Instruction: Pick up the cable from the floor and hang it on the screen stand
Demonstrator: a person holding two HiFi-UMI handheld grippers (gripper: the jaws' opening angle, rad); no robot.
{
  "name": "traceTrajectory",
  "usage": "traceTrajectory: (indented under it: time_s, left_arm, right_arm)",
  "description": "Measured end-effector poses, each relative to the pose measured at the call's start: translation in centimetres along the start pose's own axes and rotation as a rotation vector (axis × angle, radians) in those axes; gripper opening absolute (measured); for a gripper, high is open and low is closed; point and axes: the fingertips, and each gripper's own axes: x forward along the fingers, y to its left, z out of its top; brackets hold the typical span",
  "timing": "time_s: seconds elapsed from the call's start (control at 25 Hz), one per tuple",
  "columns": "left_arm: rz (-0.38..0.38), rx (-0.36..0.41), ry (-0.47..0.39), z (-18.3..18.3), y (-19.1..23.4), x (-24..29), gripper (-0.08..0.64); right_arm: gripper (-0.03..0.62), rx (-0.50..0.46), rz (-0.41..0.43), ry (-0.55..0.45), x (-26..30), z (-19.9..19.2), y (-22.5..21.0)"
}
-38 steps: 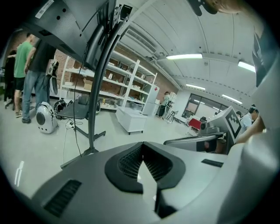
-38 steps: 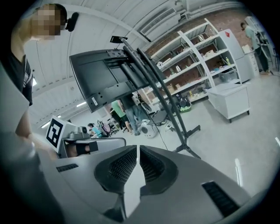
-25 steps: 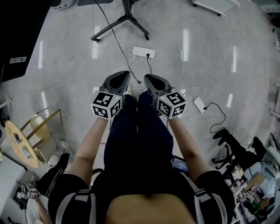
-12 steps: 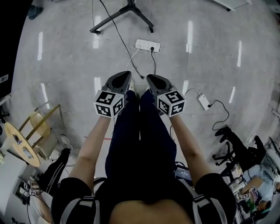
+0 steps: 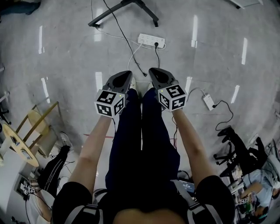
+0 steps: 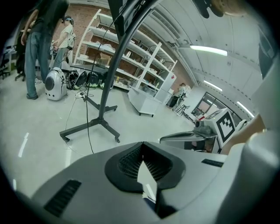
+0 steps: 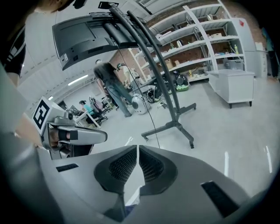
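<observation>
LOOSE END AHEAD: The black cable (image 5: 130, 47) lies slack on the grey floor (image 5: 65, 52). Its free end rests just ahead of the fingertips, in line with the gap between my two grippers. From there it runs away from the fingers, past a white power strip (image 5: 152, 40), to the foot of the screen stand (image 5: 114, 12).

I have the left gripper (image 5: 123, 78) and the right gripper (image 5: 156, 74) side by side above the legs (image 5: 140, 131). Both are tipped forward and down, which I judge leaves either one free to go for that end. Neither is ready to take it. In the left gripper view the fingers (image 6: 131, 161) meet at their tips with nothing between them. In the right gripper view the fingers (image 7: 123, 167) are pressed together but for a hairline slit, and are just as empty. A pair must part before any pickup.

Much is out of reach of my cameras. Each gripper's own body blocks the floor right under its fingertips, so the cable's end shows from the head view alone. That view cuts the stand off above its base. The pole (image 6: 113, 74) rises well beyond the fingers, and the screen (image 7: 87, 30) appears only in the right gripper view, cropped at the edge. A thin dark line drops beside the pole; I cannot confirm it is the same cable. I can make out no hook or bar for hanging.
</observation>
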Motion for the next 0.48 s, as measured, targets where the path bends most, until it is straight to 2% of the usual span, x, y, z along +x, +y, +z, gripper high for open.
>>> traceTrajectory:
  time_s: [0.12,0.32,0.48]
  left_arm:
    - [0.008,0.004,0.009,-1.3,0.5,1.3,0.008]
    - [-0.014,0.013,0.019,-3.5,1.0,4.0,0.008]
    - [-0.033,0.027,0.043,-5.3,1.5,6.6,0.008]
  right_arm:
    - [0.025,0.005,0.010,0.011,1.0,-1.2,-1.2]
    - [0.025,0.106,-0.008,0.015,2.9,-4.2,-3.8]
    - [0.025,0.143,-0.027,0.026,4.5,-6.5,-5.6]
